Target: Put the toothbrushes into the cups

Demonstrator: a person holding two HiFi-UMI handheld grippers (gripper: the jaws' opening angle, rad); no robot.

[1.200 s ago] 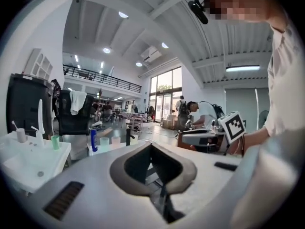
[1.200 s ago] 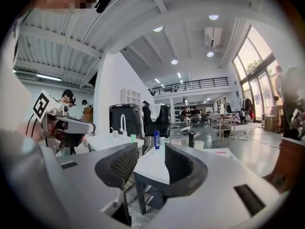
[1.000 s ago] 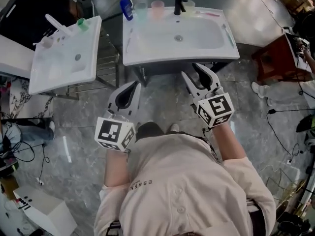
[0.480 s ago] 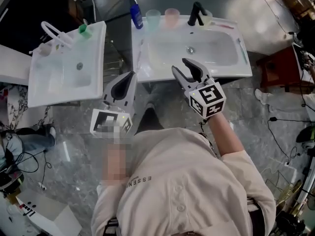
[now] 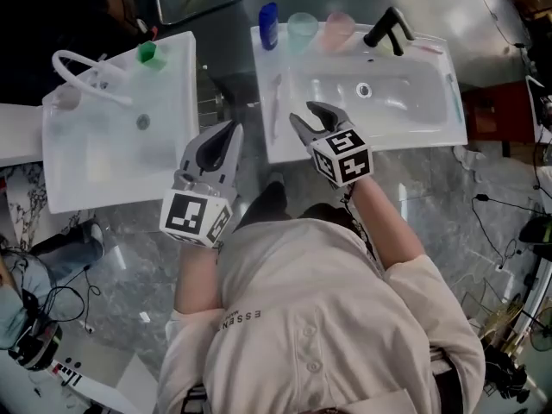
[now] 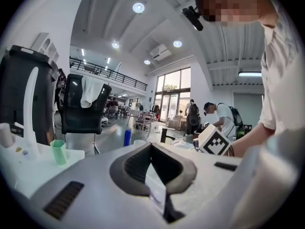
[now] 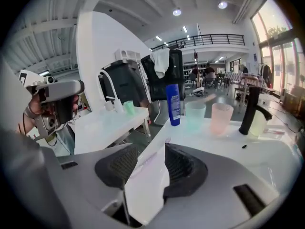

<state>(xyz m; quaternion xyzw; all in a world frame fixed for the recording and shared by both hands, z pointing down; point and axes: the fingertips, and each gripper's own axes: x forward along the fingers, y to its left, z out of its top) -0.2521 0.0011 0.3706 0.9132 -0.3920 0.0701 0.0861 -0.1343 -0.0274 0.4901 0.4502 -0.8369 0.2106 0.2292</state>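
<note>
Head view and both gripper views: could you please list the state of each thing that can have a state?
left hand-held gripper: shut, empty.
right hand-held gripper: open, empty.
green cup: upright, no toothbrush inside.
pink cup: upright, no toothbrush inside.
toothbrush: lying flat on the left rim of the sink.
blue bottle: upright.

Toothbrush (image 5: pixel 275 103) on sink rim (image 5: pixel 405 142) is barely discernible.
</note>
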